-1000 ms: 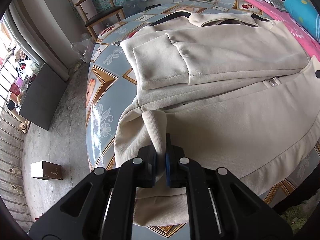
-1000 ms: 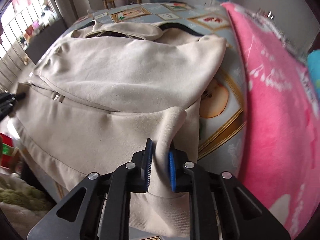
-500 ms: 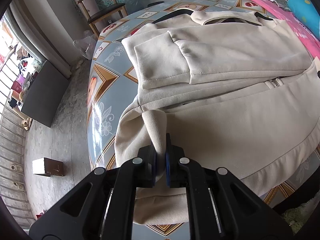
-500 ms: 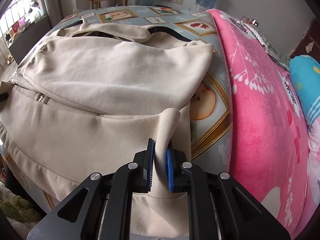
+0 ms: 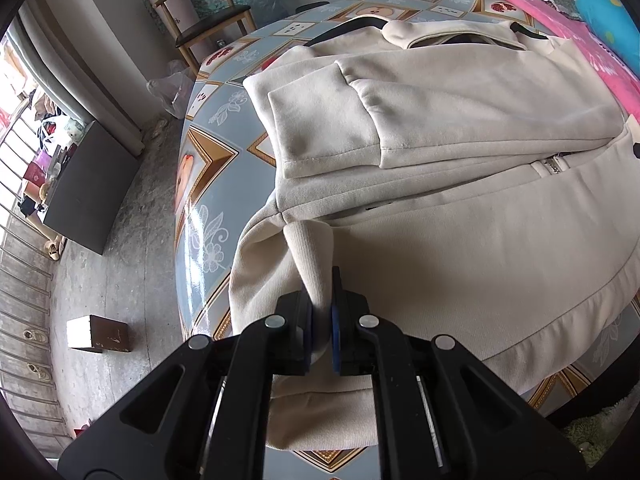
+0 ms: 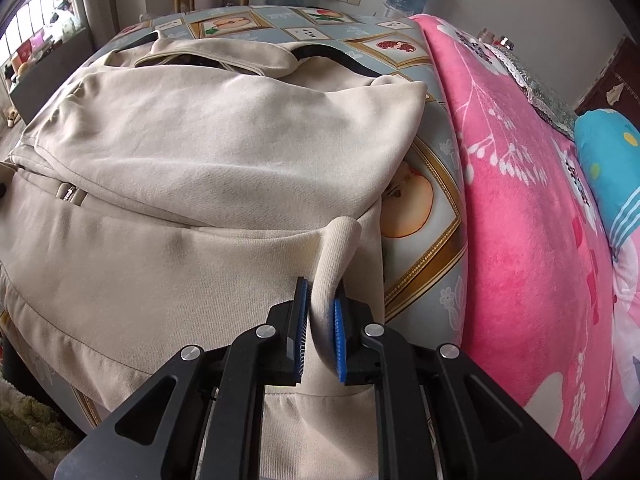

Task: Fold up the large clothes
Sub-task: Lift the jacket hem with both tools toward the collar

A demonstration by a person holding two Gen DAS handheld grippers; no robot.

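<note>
Left wrist view shows my left tongs (image 5: 321,320) pinching a raised fold of the cream jacket (image 5: 460,240) near its bottom hem. That jacket lies spread on the patterned bed cover (image 5: 208,184), its folded sleeve (image 5: 320,128) at about 12 o'clock from the tongs and the zipper pull (image 5: 554,166) out toward 2 o'clock. A wooden chair (image 5: 208,16) stands at 11 o'clock, and a small brown box (image 5: 98,334) sits on the floor at 9 o'clock. On the right wrist view, my right tongs (image 6: 320,332) are pressed onto another ridge of the jacket (image 6: 180,184) by its hem. A pink blanket (image 6: 532,220) runs along the 3 o'clock side, with what looks like a blue pillow (image 6: 612,152) at 2 o'clock.
</note>
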